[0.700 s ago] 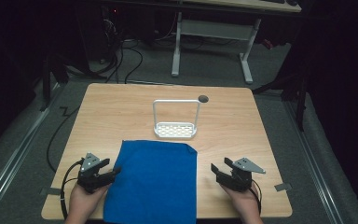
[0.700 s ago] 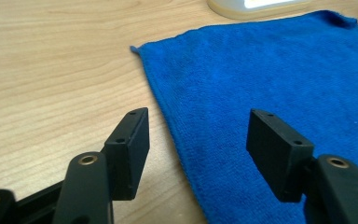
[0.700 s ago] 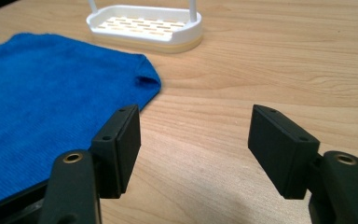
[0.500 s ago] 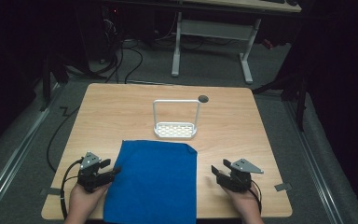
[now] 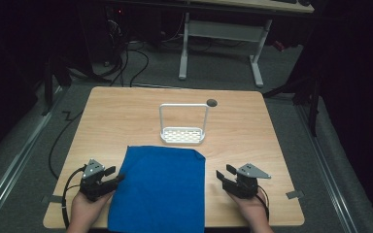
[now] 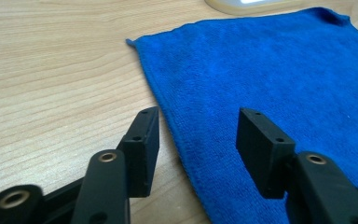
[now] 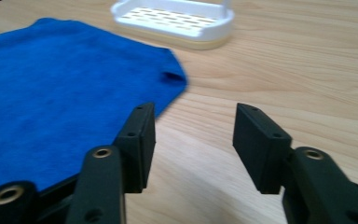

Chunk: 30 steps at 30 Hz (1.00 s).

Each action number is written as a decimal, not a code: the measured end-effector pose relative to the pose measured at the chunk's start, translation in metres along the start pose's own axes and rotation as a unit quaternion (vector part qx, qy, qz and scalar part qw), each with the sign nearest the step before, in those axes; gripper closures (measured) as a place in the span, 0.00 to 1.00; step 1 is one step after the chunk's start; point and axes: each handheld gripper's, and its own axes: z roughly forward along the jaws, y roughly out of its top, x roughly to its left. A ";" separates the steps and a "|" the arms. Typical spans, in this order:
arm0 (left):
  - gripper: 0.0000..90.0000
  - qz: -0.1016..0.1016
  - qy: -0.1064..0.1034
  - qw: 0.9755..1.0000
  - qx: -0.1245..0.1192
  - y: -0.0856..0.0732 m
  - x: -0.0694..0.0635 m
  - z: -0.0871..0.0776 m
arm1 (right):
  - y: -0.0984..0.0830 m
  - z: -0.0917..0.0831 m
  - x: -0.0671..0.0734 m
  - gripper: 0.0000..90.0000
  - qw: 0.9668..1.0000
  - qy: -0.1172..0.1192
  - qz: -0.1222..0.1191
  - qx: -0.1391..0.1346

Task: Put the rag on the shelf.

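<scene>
A blue cloth [image 5: 161,187] lies flat on the wooden table [image 5: 126,119], reaching its near edge. My left gripper [image 5: 111,175] rests at the cloth's left edge, open; in the left gripper view its jaws straddle the hem of the cloth [image 6: 270,79], left jaw over bare wood, right jaw over the fabric. My right gripper [image 5: 226,174] sits on the table just right of the cloth, open and empty. In the right gripper view the cloth [image 7: 60,107] lies to the left, its far corner folded a little.
A white slotted tray with a tall wire handle [image 5: 182,134] stands just beyond the cloth's far edge [image 7: 177,21]. A round dark hole [image 5: 211,102] marks the table's back. Cables and a desk frame [image 5: 218,43] lie on the floor behind.
My left gripper has crept slightly right, toward the cloth's edge. The right gripper and the cloth have barely moved.
</scene>
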 end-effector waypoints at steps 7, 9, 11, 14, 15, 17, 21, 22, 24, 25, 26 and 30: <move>0.76 -0.010 -0.031 0.999 0.024 -0.008 -0.001 -0.004 | 0.007 0.015 0.019 0.70 0.998 0.051 -0.031 0.012; 0.81 0.000 -0.046 0.998 0.035 -0.011 -0.007 -0.005 | 0.009 0.026 0.030 0.80 0.995 0.079 -0.054 0.035; 0.87 0.010 -0.049 0.998 0.040 -0.012 -0.010 -0.005 | 0.010 0.029 0.034 0.85 0.993 0.086 -0.064 0.041; 0.96 0.040 -0.043 0.996 0.062 -0.013 -0.022 0.000 | 0.012 0.036 0.047 1.00 0.988 0.111 -0.089 0.058; 0.98 0.040 -0.043 0.996 0.062 -0.013 -0.022 0.000 | 0.012 0.036 0.047 1.00 0.988 0.111 -0.089 0.058; 0.99 0.050 -0.039 0.996 0.066 -0.012 -0.026 0.001 | 0.011 0.039 0.051 1.00 0.985 0.118 -0.100 0.071; 0.98 0.060 -0.039 0.995 0.065 -0.012 -0.027 0.001 | 0.007 0.045 0.055 1.00 0.981 0.120 -0.116 0.101; 0.97 0.054 -0.048 0.996 0.061 -0.013 -0.027 0.001 | 0.007 0.045 0.054 1.00 0.981 0.117 -0.115 0.105; 0.95 0.056 -0.059 0.995 0.063 -0.013 -0.027 0.002 | 0.006 0.043 0.052 1.00 0.982 0.115 -0.112 0.104; 0.95 0.056 -0.059 0.995 0.063 -0.013 -0.027 0.002 | 0.005 0.042 0.051 1.00 0.982 0.114 -0.111 0.105; 0.94 0.060 -0.069 0.994 0.065 -0.012 -0.031 0.004 | 0.005 0.040 0.050 1.00 0.982 0.112 -0.109 0.106; 0.93 0.080 -0.088 0.990 0.077 -0.008 -0.044 0.010 | 0.001 0.034 0.042 1.00 0.984 0.103 -0.098 0.103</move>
